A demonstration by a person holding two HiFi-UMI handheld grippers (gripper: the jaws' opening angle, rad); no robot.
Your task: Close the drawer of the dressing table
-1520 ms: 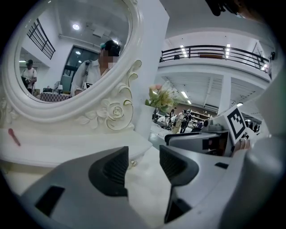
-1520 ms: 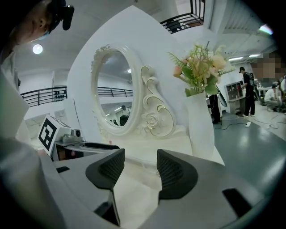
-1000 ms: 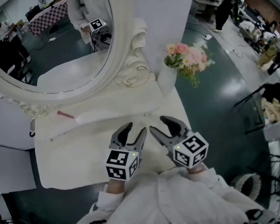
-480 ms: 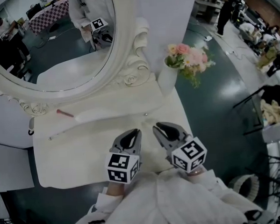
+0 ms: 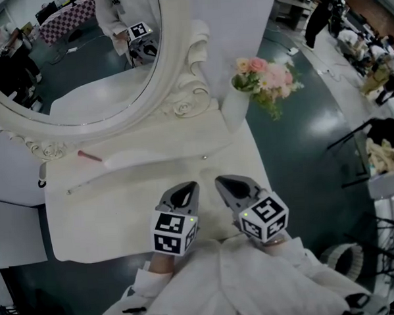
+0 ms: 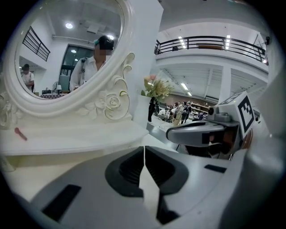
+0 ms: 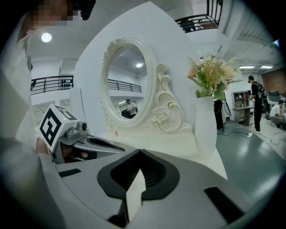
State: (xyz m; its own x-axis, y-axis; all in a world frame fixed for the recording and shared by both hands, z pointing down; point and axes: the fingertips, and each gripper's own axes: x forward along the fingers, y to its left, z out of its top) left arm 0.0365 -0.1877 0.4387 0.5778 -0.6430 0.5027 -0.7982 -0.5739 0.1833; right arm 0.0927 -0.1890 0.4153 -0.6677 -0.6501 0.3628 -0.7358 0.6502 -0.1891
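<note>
One dressing table (image 5: pixel 121 210), two grippers, both clenched on nothing.
The left gripper (image 5: pixel 189 187) and right gripper (image 5: pixel 223 182) sit side by side over the table's near edge, their jaws just closed. One mirror (image 5: pixel 80 67), one vase (image 5: pixel 234 109) of flowers (image 5: pixel 265 81), one pink stick (image 5: pixel 89 155). The drawer is hidden in every view. Only the head view shows the thin rod (image 5: pixel 86 185).

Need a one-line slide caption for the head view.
Head view: left gripper and right gripper, jaws just closed on nothing, side by side over the dressing table before its oval mirror.
</note>
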